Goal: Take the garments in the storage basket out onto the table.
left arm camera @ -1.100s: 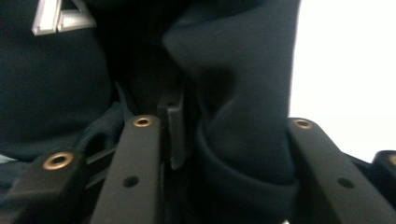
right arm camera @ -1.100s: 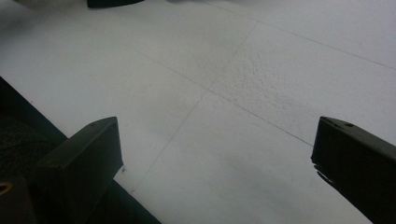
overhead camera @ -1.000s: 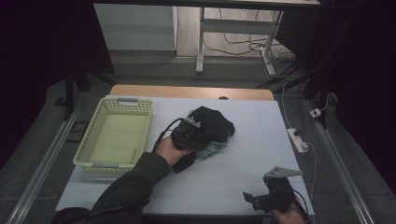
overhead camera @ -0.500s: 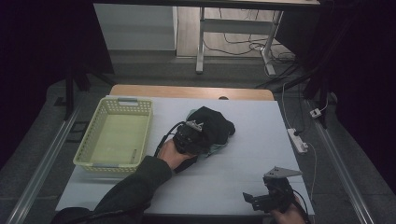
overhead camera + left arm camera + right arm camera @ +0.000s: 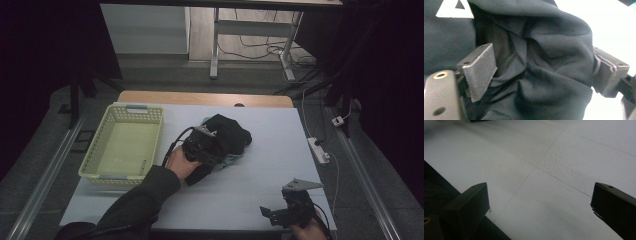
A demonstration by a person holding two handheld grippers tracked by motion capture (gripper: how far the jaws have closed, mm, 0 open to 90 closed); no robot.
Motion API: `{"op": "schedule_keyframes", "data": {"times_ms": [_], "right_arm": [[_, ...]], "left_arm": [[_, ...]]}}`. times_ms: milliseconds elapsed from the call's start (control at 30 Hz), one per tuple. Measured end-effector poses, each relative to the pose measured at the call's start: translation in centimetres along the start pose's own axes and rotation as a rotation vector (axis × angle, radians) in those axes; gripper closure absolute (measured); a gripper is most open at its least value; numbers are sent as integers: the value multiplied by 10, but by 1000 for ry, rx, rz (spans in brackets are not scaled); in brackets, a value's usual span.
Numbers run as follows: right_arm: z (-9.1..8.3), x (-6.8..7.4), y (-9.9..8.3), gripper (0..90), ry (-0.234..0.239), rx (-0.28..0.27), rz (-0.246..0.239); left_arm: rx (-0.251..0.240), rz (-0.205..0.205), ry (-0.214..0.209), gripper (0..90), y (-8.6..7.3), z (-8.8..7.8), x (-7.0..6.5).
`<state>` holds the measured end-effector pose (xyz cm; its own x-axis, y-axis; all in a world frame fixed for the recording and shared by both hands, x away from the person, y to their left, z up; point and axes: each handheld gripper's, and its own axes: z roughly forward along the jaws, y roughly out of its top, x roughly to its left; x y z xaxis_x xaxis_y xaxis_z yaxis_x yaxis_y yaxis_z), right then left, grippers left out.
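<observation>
Basket point(image 5: 125, 145) at left of frame, well apart from cloth. Left claw point(image 5: 202, 145) in middle, right on black cloth point(image 5: 227, 135); jaws just been opening, spread wide, cloth fold between them point(image 5: 544, 75). Right claw point(image 5: 287, 212) at lower right, spread, nothing in it, much farther from cloth

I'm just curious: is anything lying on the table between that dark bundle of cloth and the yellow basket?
Nothing visible does. The dark cloth lies right of the yellow basket, and only a bare strip of white table separates them. The left hand-held gripper sits at the cloth.
</observation>
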<state>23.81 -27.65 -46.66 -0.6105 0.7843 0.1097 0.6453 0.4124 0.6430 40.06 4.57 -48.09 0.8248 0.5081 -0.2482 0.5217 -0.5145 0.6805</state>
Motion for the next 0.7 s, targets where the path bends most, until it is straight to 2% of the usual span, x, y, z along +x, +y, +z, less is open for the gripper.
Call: {"op": "schedule_keyframes", "data": {"times_ms": [233,467,700], "right_arm": [[0,0,0,17,-1,0,0],[0,0,0,17,-1,2,-5],[0,-1,0,17,-2,-3,3]], "left_arm": [[0,20,6,56,1,-9,-4],[-3,5,-1,2,0,-13,-5],[-33,-11,-19,0,-5,-20,-3]]}}
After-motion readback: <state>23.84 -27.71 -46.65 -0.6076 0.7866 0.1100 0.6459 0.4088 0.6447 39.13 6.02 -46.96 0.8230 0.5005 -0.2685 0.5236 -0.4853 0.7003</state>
